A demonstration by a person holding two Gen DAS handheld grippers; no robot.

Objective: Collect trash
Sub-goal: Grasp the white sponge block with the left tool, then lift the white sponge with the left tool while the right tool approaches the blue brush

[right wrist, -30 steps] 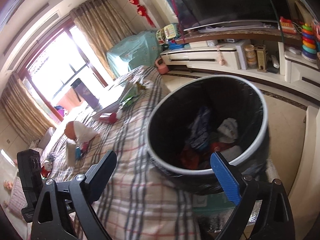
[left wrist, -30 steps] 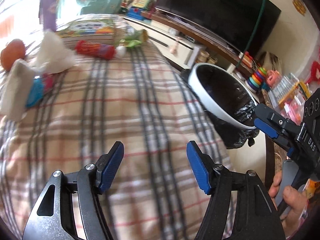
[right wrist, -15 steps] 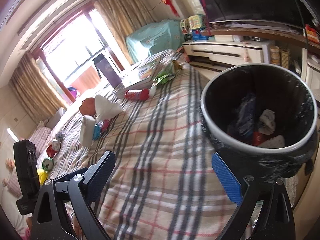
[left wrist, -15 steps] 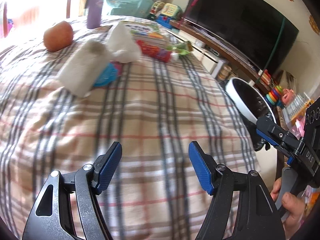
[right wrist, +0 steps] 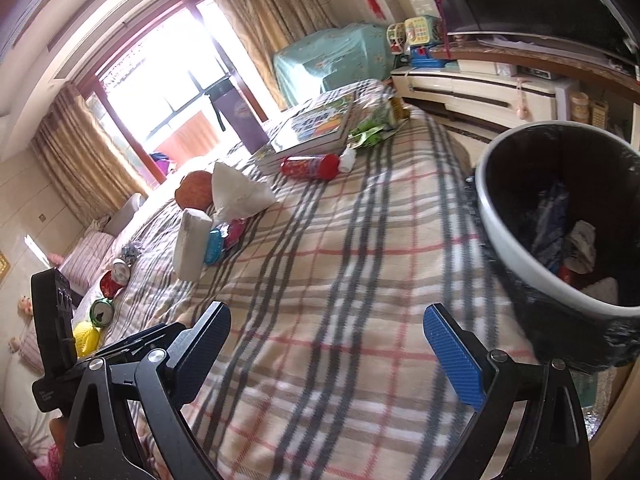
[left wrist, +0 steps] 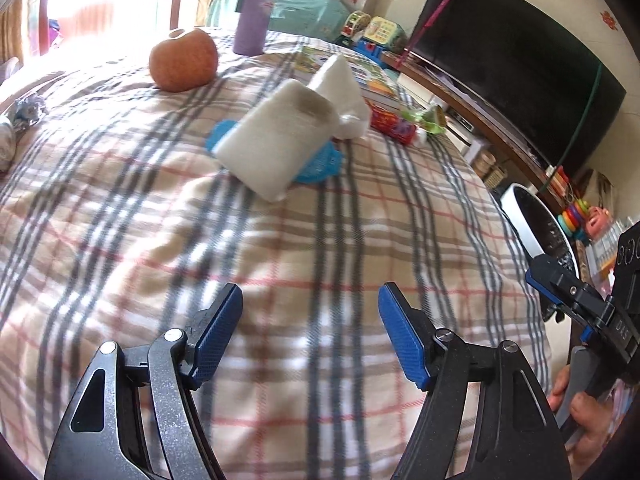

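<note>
The left gripper [left wrist: 310, 334], jaws spread wide with nothing between them, points at the white tissue pack [left wrist: 276, 140] ahead, its long axis slanting up-right; the right gripper [right wrist: 328, 350], also wide and bare, sits nearer the bin [right wrist: 520, 256].

Left gripper [left wrist: 310, 328], empty, above plaid blanket [left wrist: 280, 240]; white packet [left wrist: 276, 140] ahead.
</note>
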